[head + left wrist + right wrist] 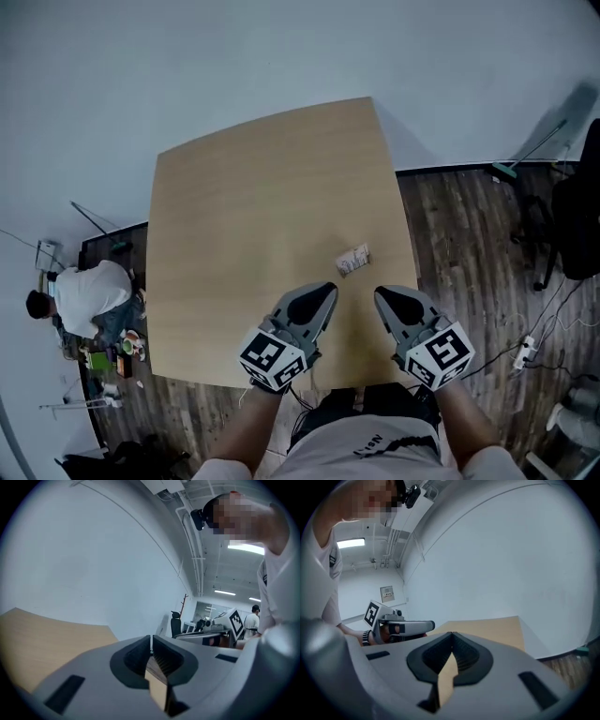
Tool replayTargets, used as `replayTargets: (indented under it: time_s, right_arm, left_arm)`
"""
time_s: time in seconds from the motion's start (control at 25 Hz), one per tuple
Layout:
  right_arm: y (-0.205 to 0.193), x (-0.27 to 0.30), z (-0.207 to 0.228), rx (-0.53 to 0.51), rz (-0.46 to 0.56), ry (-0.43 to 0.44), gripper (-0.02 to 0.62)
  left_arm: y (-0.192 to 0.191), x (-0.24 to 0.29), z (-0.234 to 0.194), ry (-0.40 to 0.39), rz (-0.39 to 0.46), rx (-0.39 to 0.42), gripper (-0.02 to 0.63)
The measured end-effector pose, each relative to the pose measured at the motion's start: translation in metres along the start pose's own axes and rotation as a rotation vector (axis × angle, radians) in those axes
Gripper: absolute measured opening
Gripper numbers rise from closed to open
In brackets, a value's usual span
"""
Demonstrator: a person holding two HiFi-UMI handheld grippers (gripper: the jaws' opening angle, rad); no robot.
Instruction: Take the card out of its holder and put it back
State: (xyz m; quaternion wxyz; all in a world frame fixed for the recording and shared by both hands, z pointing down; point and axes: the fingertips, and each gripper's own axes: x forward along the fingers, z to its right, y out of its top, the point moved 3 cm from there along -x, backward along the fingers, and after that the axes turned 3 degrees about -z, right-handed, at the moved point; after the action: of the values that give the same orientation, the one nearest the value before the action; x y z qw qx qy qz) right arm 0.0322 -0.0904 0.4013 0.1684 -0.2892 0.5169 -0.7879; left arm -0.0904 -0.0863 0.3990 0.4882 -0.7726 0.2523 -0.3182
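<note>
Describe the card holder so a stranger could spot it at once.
Find the light wooden square table. Towards its near right edge, just beyond the right hand-held gripper, lies a small whitish card holder. It is the only loose thing there.

The tabletop (253, 216) is a light wood slab, roughly square with rounded corners and a plain, even surface. Its far edge runs up against a pale grey wall (234, 66), and its near and right sides stand over a dark plank floor (459, 234). Only one thing lies directly on it: a small pale card holder (353, 260), right of the middle and nearer the near edge than the far one, well in from the right edge. It lies flat and is turned at a slant to the table's sides. It is too small to tell the card from the holder.
</note>
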Motion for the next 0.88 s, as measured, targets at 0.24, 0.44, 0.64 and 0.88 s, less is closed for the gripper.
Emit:
replayTargets:
  time_s: [0.24, 0.44, 0.64, 0.88]
  right_arm:
    - [0.013, -0.027, -0.047, -0.029, 0.037, -0.029, 0.014]
    - [0.013, -0.052, -0.077, -0.015, 0.066, -0.067, 0.014]
    - [0.012, -0.071, -0.103, -0.032, 0.085, -0.095, 0.014]
    - [0.014, -0.092, -0.131, -0.056, 0.108, -0.111, 0.014]
  left_arm:
    - [0.003, -0.044, 0.051, 0.005, 0.026, -0.044, 0.026]
    - [0.000, -0.075, 0.087, 0.000, 0.031, -0.045, 0.026]
    - [-0.001, -0.099, 0.106, 0.017, 0.043, -0.043, 0.026]
    - [0.001, -0.124, 0.123, 0.038, 0.065, -0.031, 0.023]
